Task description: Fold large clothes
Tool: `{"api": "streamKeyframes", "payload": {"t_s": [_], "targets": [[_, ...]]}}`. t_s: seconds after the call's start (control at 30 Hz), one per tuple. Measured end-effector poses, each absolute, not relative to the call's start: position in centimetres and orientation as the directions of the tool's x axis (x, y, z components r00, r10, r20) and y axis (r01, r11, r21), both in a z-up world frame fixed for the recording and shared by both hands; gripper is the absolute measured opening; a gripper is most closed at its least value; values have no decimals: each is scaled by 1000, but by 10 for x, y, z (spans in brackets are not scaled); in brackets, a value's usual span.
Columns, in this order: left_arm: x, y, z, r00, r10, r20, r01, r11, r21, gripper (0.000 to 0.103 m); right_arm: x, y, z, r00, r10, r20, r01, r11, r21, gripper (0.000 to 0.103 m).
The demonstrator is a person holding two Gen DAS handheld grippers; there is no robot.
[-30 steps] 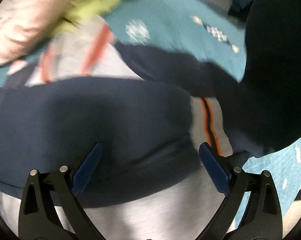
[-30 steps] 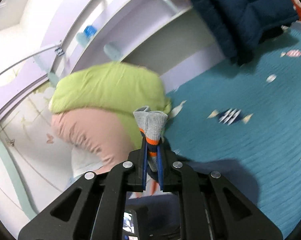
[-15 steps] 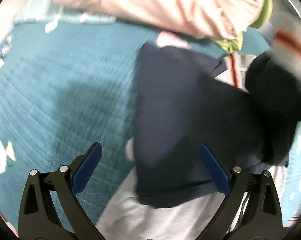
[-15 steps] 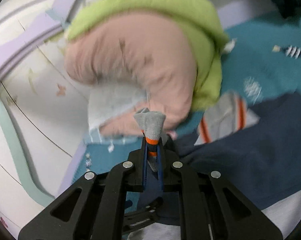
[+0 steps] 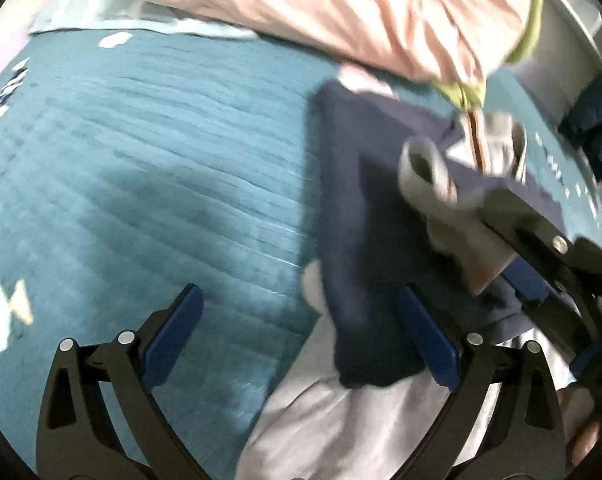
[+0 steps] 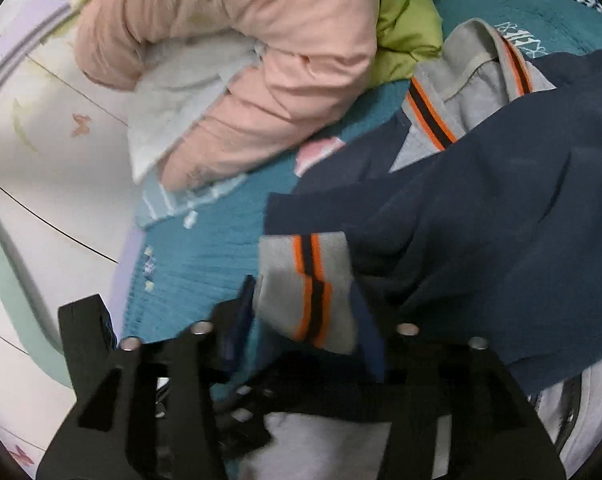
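A teal quilted bedspread [image 5: 149, 168] was spread beneath both tongs, filling the ground ahead of and left of the left gripper [image 5: 301, 338] and scattered with small pale motifs. On it, ahead of and right of that gripper, a large sweatshirt [image 6: 501, 240] was laid, mostly navy, with grey panels and grey ribbing edged by orange-and-black stripes. Its navy body was seen in the right wrist view to sag in soft folds to the right of the right gripper [image 6: 307, 312], with the striped grey collar [image 6: 457, 92] lying open farther ahead. A pale grey part of the garment was spread under and just behind the left gripper's right finger. A pink puffer jacket [image 6: 261, 60] was heaped well ahead of both tongs, a lime green garment [image 6: 405, 20] tucked against it, and a white cloth [image 6: 181, 88] shown inside its fold.

The left gripper was held released, its blue-padded fingers [image 5: 177, 324] wide apart above the bedspread and the sweatshirt's edge, gripping nothing. The right gripper was also seen parted; the grey striped cuff [image 6: 313, 284] was lying between its fingers, loose rather than pinched. In the left wrist view, blurred, that cuff was seen bunched at the right gripper's tip.
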State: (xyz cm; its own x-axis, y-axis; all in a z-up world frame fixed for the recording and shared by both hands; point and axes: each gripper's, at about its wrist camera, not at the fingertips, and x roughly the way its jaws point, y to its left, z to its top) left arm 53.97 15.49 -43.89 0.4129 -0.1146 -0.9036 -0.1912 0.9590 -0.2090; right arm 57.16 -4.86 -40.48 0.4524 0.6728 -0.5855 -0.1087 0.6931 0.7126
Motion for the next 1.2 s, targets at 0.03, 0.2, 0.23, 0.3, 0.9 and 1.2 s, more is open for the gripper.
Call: {"api": "streamKeyframes", "payload": {"t_s": [0.03,0.2,0.23,0.3,0.9,1.2], "targets": [[537,161,-430,430,-114,-896,-205,954,-220,98,569,-53,-400,450,694,-562,-115,669,734,51],[550,158,-397,480,-184,-857,-168,940,-296,98,562,-94,-375,520,672,-527,-122,669,733,53],[554,150,-395,475,-205,-856,-150,939,-309,98,564,-105,-375,527,657,-538,-106,680,726,53],[566,124,-397,458,-268,-848,-96,933,-347,97,570,-137,-377,544,594,-593,-55,731,681,53],[625,144,-415,431,-219,-875,-145,940,-307,98,634,-287,-396,467,393,-792,163,842,514,58],[680,160,-449,278,-73,-958,-172,977,-124,98,699,-314,-434,313,293,-903,211,906,367,60]]}}
